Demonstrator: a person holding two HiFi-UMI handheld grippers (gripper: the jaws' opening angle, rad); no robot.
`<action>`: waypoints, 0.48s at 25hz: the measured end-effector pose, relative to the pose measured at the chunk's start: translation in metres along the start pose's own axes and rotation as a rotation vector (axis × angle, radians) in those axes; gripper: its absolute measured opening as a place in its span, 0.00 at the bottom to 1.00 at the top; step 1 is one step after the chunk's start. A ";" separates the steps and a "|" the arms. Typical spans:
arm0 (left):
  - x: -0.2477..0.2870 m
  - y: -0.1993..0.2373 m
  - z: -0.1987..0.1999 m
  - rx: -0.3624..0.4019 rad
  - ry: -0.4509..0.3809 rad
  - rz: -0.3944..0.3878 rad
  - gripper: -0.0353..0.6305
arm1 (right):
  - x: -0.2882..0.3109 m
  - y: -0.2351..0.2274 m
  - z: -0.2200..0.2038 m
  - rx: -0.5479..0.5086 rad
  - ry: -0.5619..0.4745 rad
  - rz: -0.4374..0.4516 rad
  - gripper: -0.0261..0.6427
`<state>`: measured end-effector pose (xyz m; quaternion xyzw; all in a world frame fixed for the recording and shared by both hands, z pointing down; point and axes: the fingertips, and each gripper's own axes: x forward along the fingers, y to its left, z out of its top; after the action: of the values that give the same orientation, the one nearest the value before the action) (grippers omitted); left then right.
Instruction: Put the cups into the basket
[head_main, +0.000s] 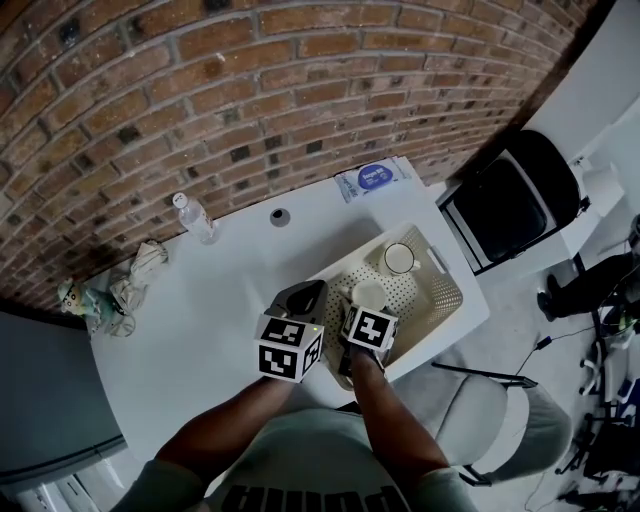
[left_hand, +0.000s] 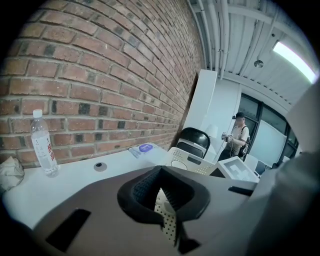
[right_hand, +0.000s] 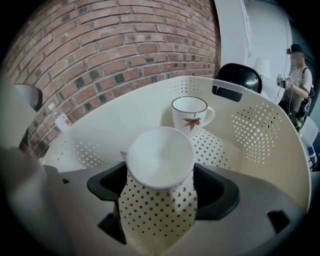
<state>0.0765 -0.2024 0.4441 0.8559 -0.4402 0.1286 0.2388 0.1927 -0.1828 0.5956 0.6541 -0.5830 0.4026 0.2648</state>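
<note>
Basket sits at the 4 o'clock end of the white table. Leaf-print mug is already inside. Right gripper clamps a plain white cup over the basket floor, mug at its 1 o'clock, not yet released. Probably the last one, since no other cups are visible. Left gripper is at 9 o'clock, jaws closed and empty.

Text/labels: nothing legible.
Red print on bottle, blue label on wipes pack, shirt lettering cut by frame edge – unreadable.
</note>
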 end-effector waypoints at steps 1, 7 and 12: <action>-0.001 0.000 0.001 0.000 -0.003 -0.001 0.06 | -0.003 0.001 -0.001 0.018 0.014 0.003 0.62; -0.008 -0.003 0.005 0.002 -0.022 -0.003 0.06 | -0.023 0.013 -0.001 0.081 0.046 0.061 0.62; -0.018 -0.003 0.006 0.006 -0.036 0.003 0.06 | -0.045 0.011 0.007 0.087 -0.026 0.074 0.62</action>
<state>0.0682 -0.1917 0.4298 0.8582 -0.4453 0.1147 0.2280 0.1837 -0.1657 0.5524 0.6484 -0.5921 0.4285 0.2133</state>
